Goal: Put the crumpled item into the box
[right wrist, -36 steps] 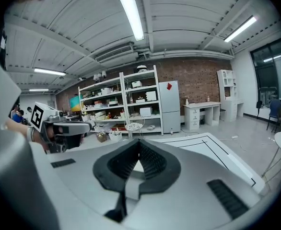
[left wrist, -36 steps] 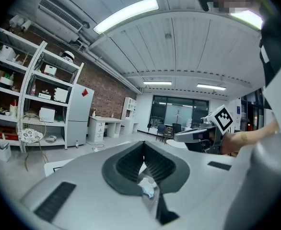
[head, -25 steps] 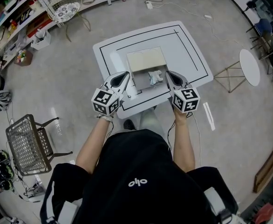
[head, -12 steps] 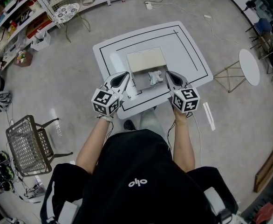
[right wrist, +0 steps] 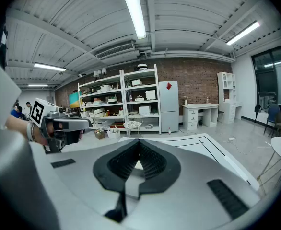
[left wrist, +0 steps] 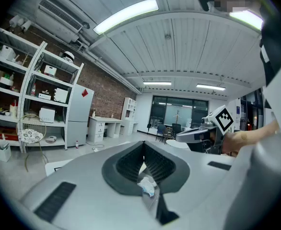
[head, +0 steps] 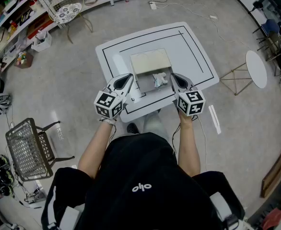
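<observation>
An open grey box (head: 145, 83) with a raised tan lid (head: 151, 61) stands on the white table (head: 193, 47). The crumpled white-and-blue item (head: 159, 79) lies inside the box at its right side. My left gripper (head: 129, 76) rests at the box's left wall and my right gripper (head: 173, 76) at its right wall, both with jaws together and nothing held. In the left gripper view a scrap of white and blue (left wrist: 146, 185) shows low in the slot between the jaws of the left gripper (left wrist: 144, 147), and the right gripper (left wrist: 203, 133) faces it. The right gripper (right wrist: 139, 145) sees the left gripper (right wrist: 59, 126).
Black lines mark a frame on the table. A round white side table (head: 256, 68) stands to the right, a wire chair (head: 30, 147) at the left, and shelving (head: 30, 13) at the back left. My legs are close to the table's near edge.
</observation>
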